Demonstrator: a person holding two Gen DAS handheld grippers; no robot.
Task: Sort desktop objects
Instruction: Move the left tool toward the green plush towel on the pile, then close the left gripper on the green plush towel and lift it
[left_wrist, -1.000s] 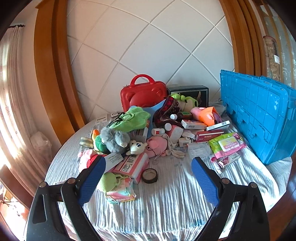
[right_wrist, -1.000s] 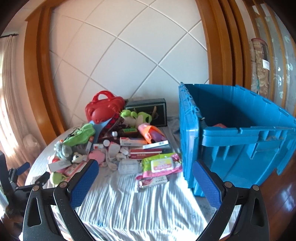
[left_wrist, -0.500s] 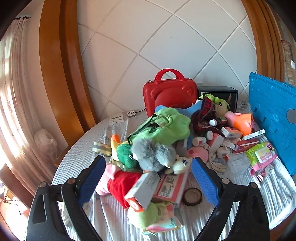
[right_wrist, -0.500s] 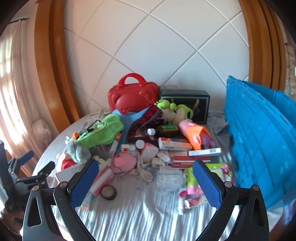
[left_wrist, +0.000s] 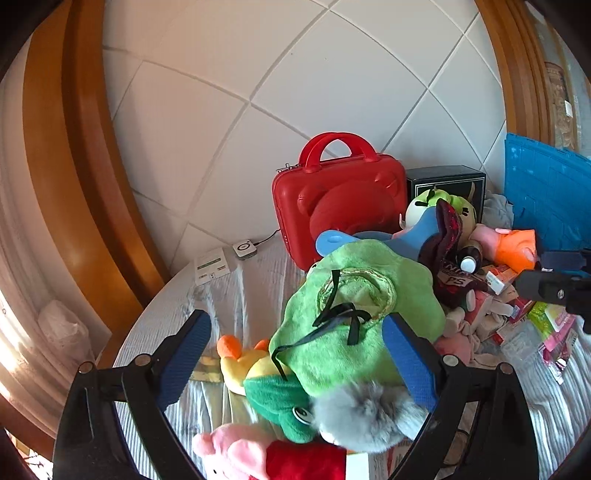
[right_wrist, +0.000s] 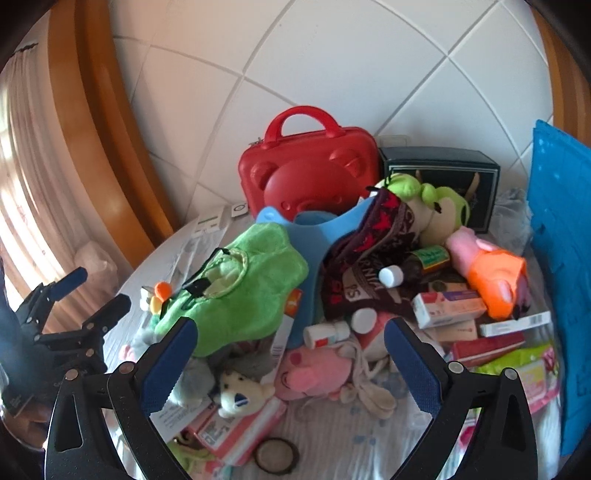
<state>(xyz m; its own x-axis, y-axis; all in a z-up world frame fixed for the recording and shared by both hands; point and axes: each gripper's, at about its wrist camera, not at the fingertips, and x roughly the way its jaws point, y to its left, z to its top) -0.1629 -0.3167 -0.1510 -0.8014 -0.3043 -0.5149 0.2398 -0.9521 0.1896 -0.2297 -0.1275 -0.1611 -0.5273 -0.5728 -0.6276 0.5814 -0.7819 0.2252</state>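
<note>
The left claw (left_wrist: 295, 354) hangs low over the near-left edge of the heap, its blue pads wide apart and gripping nothing. Between them sits a green plush (left_wrist: 354, 314) with a black cord, and under it a grey furry toy (left_wrist: 365, 413), a yellow duck (left_wrist: 240, 362) and a pink doll in red (left_wrist: 266, 454). The right pad may be brushing the green plush, though the view is too warped to be sure.

The right claw (right_wrist: 291, 354) hovers over the middle of the pile, also spread open and empty. Below it lie a pink pig toy (right_wrist: 314, 373), a small white bear (right_wrist: 240, 395), a white pill bottle (right_wrist: 325, 334) and a roll of tape (right_wrist: 277, 454). To its right are flat boxes (right_wrist: 450, 308) and an orange-and-pink doll (right_wrist: 491, 273).

Behind the heap a red case (right_wrist: 310, 166) stands upright against the tiled wall, a dark box (right_wrist: 439, 173) just beside it. A blue crate (right_wrist: 561, 280) stands at the right edge of the tabletop (left_wrist: 229, 295), which wears a white ribbed cloth.
</note>
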